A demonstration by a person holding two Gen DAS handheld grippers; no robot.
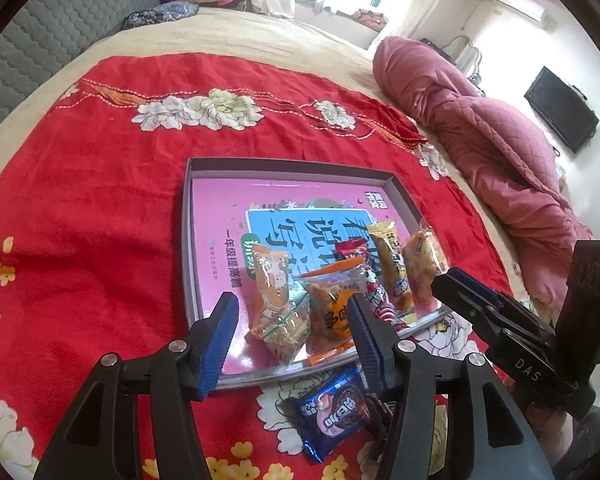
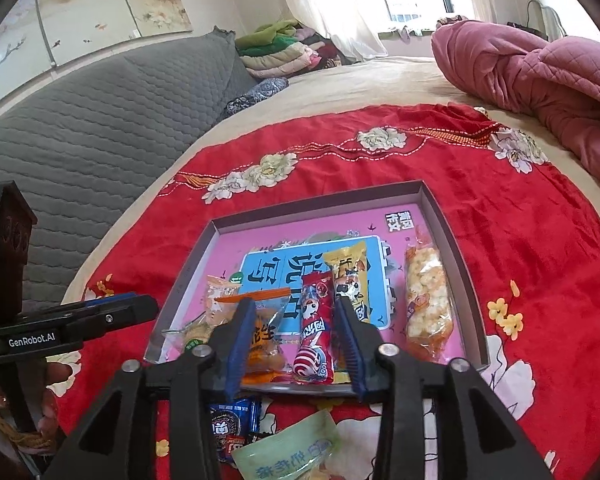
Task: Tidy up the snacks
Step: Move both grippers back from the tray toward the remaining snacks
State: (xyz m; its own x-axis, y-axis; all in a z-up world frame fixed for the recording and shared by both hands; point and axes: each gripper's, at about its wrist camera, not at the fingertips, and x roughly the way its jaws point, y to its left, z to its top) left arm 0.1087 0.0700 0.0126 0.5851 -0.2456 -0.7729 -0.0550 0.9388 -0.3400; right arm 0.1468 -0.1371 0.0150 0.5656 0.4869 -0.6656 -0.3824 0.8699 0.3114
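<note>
1. Currently five wrapped snacks are lying in a row along the near edge of the shallow box lid (image 2: 456,248), which is serving as the landmark: a tan biscuit pack (image 1: 274,292) at its near-left corner, then an orange-trimmed clear pack (image 2: 260,332), a red lollipop-print stick (image 2: 314,332), a yellow stick (image 2: 350,276) and a puffed-rice bar (image 2: 426,300) by its right wall.
2. Two snacks are still sitting outside the box lid, just in front of its near wall on the red floral cloth (image 1: 100,208): a blue cookie pack (image 1: 332,412) and a pale green pack (image 2: 288,448).
3. Left gripper (image 1: 292,344) is hovering over the lid's near edge with jaws apart and nothing between the pads; the tan and orange-trimmed packs are showing below the gap, untouched.
4. Right gripper (image 2: 296,348) is likewise standing parted above the near edge, the red stick lying free beneath.
5. Judgement: placing is part-way through, with both grippers empty after set-downs; fetching the outside packs is the step now in hand.
6. Next move is calling for one gripper to draw back to the near side of the lid, drop to the blue pack, pinch its crimped edge, and carry it to the open pink floor in the lid's left half.
</note>
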